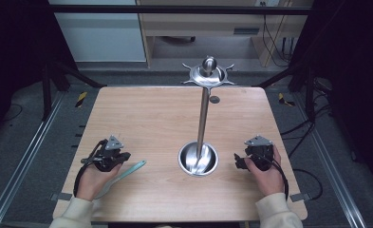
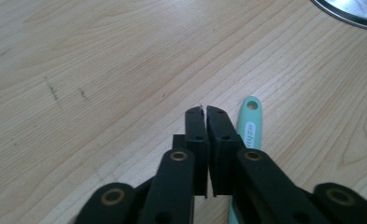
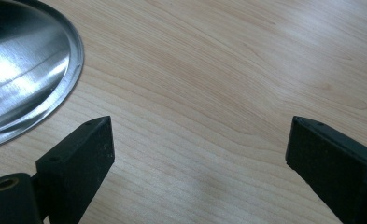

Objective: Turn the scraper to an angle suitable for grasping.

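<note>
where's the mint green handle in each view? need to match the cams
High view: the mint green handle lies slanted on the table, just right of the left gripper.
Left gripper view: its holed end shows right beside the shut jaws; the rest runs down under them.
Right gripper view: not in it; the jaws stand open over bare wood.
Shared landmark: the steel stand's round base, top right in the left gripper view, top left in the right gripper view.

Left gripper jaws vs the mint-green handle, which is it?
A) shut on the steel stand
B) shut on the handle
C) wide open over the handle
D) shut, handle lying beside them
D: the left gripper has its jaws together with nothing between, and the mint-green handle lies flat on the table just beside them.
</note>
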{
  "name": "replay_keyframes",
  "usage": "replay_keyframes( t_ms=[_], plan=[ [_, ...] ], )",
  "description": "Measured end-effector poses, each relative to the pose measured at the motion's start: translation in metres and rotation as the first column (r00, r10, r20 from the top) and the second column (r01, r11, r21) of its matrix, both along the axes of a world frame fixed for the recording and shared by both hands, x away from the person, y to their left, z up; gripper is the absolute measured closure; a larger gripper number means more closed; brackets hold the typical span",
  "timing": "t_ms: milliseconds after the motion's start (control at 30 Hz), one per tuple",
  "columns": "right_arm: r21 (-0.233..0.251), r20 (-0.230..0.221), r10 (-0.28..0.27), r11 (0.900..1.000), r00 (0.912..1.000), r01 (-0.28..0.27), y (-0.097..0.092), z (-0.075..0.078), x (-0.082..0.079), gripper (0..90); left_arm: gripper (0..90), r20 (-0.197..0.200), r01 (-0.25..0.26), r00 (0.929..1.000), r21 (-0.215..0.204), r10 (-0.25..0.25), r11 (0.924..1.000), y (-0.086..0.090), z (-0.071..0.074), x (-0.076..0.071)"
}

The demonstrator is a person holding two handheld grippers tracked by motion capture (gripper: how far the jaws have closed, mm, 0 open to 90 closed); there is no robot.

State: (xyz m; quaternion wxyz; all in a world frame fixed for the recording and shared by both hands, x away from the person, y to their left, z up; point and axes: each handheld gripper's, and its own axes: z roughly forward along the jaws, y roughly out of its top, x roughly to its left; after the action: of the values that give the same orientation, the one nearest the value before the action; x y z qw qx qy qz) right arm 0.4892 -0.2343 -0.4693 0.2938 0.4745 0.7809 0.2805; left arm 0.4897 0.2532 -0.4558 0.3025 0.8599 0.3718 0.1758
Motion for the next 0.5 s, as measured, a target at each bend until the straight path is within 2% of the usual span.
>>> replay_keyframes(
  t_ms=[133,267,367,500],
  plan=[
    [-0.008,-0.002,-0.002,1.0,1.0,0.002,0.001,0.0,0.001,8.4,90.0,-0.022,0.031,0.9993,0.012,-0.031,0.9994,-0.005,-0.004,0.001],
    [-0.013,-0.003,0.003,0.9999,1.0,-0.003,0.002,0.0,0.0,8.5,90.0,-0.026,0.038,0.999,0.025,-0.037,0.999,-0.009,-0.007,0.002],
    [-0.014,-0.005,0.009,0.9999,1.0,-0.009,0.001,-0.001,0.0,8.6,90.0,-0.051,0.046,0.9977,0.043,-0.044,0.998,-0.014,-0.012,0.005],
    [-0.006,-0.004,0.009,0.9999,0.9999,-0.009,0.002,-0.001,0.0,8.6,90.0,-0.059,0.052,0.9971,0.052,-0.049,0.9973,-0.02,-0.016,0.006]
  ],
)
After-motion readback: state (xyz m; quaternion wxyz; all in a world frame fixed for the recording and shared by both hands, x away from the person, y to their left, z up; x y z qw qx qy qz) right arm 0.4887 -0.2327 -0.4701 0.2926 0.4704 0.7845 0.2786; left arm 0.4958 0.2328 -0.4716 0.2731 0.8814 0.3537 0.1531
